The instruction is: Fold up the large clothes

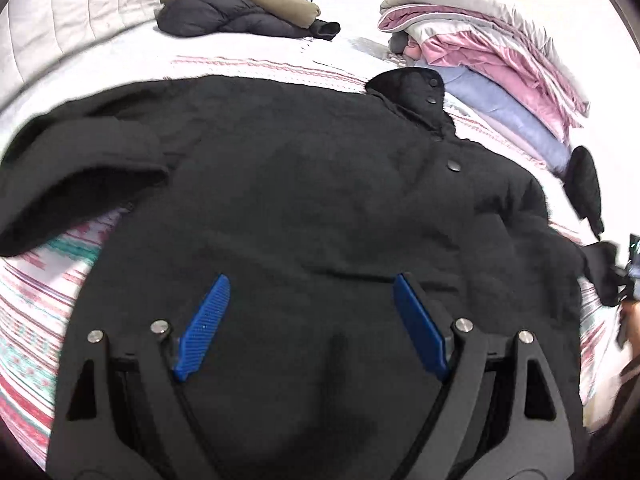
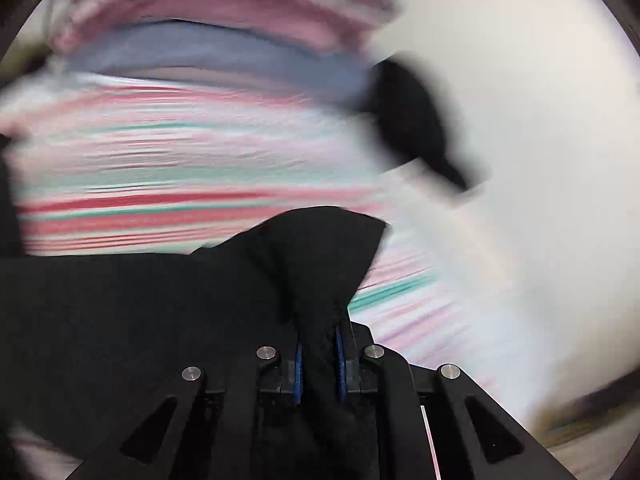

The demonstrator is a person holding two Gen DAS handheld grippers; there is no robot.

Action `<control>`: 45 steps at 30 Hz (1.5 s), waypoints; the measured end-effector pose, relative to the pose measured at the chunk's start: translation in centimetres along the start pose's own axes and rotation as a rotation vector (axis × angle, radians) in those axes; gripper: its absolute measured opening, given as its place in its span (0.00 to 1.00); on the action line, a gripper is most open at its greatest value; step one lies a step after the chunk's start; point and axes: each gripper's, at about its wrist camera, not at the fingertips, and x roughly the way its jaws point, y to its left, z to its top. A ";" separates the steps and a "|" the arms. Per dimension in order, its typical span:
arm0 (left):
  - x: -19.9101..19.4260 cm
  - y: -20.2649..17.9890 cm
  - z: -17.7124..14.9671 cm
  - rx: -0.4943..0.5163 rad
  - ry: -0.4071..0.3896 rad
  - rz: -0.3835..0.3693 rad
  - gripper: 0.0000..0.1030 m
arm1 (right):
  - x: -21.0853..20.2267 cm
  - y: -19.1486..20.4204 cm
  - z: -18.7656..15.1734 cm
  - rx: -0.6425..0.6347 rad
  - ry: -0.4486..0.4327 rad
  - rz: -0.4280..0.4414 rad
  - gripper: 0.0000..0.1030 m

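Note:
A large black coat [image 1: 300,184] lies spread flat on the striped bed sheet [image 1: 36,320], its collar with snap buttons [image 1: 408,88] toward the upper right. One sleeve [image 1: 80,184] is bunched at the left. My left gripper [image 1: 312,280] hovers over the coat's lower middle, open, its blue pads [image 1: 204,328] wide apart with nothing pinched. In the right wrist view my right gripper [image 2: 318,336] is shut on a fold of the black coat [image 2: 312,264], which rises in a peak between the blue pads. That view is motion-blurred.
A dark puffer jacket with a tan fur hood [image 1: 240,12] lies at the far side of the bed. Pink and grey bedding [image 1: 480,40] and a lilac pillow [image 1: 508,108] are piled at the right. A small black item [image 1: 584,188] lies beside the coat's right edge.

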 end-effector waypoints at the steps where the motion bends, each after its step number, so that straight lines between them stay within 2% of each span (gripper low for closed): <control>1: 0.0 0.2 0.3 0.000 -0.002 0.007 0.82 | 1.2 -1.1 0.4 -0.022 -0.001 -0.135 0.11; 2: -0.1 0.6 0.8 -0.009 -0.003 0.014 0.82 | 2.7 -2.3 0.6 -0.018 0.033 -0.197 0.12; 3: -0.1 0.9 1.3 -0.016 0.001 0.019 0.82 | 3.7 -3.2 0.8 0.012 0.081 -0.194 0.15; 5: 0.1 1.3 2.5 -0.011 0.016 0.024 0.82 | 5.5 -5.2 1.3 0.168 0.185 -0.089 0.19; 6: 0.2 1.5 3.5 0.011 0.026 0.030 0.82 | 5.7 -5.6 1.6 0.223 0.199 -0.046 0.26; 7: 0.2 1.5 4.6 0.042 0.028 0.045 0.82 | 5.6 -5.9 2.0 0.274 0.203 -0.010 0.31; 9: 0.5 1.2 6.5 0.111 0.018 0.087 0.82 | 4.5 -5.7 3.0 0.308 0.155 0.045 0.55; 11: 1.1 0.8 8.7 0.198 -0.002 0.133 0.82 | 3.2 -5.1 3.8 0.304 0.096 0.123 0.66; 13: 2.7 0.5 11.3 0.292 -0.001 0.145 0.82 | 1.1 -3.0 5.4 0.285 0.044 0.221 0.70; 15: 5.7 0.9 13.9 0.345 0.042 0.156 0.82 | -0.9 0.0 7.7 0.251 0.014 0.393 0.74; 17: 8.3 1.8 15.9 0.356 0.058 0.173 0.82 | -2.7 4.3 10.0 0.186 0.007 0.608 0.74; 20: 12.8 3.6 18.9 0.363 0.082 0.167 0.82 | -5.2 11.3 12.3 0.057 0.005 0.820 0.74; 23: 16.0 4.6 20.9 0.375 0.103 0.144 0.82 | -5.9 17.9 14.7 -0.092 -0.007 0.926 0.74; 25: 17.8 4.9 21.7 0.389 0.127 0.129 0.82 | -5.9 21.5 16.3 -0.174 -0.012 0.935 0.74; 29: 21.1 5.7 22.1 0.341 0.222 -0.001 0.82 | -4.2 26.7 17.8 -0.247 0.031 0.963 0.74; 31: 22.0 5.8 21.6 0.304 0.256 -0.044 0.82 | -4.1 28.6 17.2 -0.253 0.074 1.002 0.74; 34: 21.9 5.0 20.8 0.300 0.239 -0.071 0.81 | -3.4 31.5 15.6 -0.277 0.110 0.993 0.74; 35: 21.5 4.6 20.5 0.307 0.238 -0.067 0.73 | -3.7 32.4 14.9 -0.277 0.102 0.961 0.72; 36: 21.0 3.9 20.0 0.324 0.238 -0.057 0.57 | -4.0 32.8 14.4 -0.277 0.090 0.938 0.59; 37: 20.7 3.1 19.6 0.338 0.232 -0.042 0.46 | -4.7 32.9 13.9 -0.278 0.073 0.933 0.50; 38: 19.8 2.2 19.1 0.343 0.219 -0.015 0.18 | -5.4 32.9 13.7 -0.278 0.061 0.926 0.27; 39: 19.2 1.4 18.7 0.337 0.201 0.009 0.16 | -6.2 32.9 13.4 -0.272 0.051 0.898 0.16; 40: 18.8 1.0 18.6 0.346 0.182 0.045 0.15 | -7.0 32.8 13.0 -0.267 0.039 0.878 0.14; 41: 17.9 -0.2 18.1 0.365 0.129 0.119 0.14 | -8.0 32.7 12.6 -0.271 0.003 0.827 0.11; 43: 16.0 -1.3 18.2 0.361 0.023 0.180 0.13 | -9.9 32.3 12.2 -0.252 -0.076 0.730 0.09; 45: 13.6 -1.8 19.1 0.336 -0.095 0.175 0.13 | -13.5 31.1 12.5 -0.220 -0.254 0.590 0.09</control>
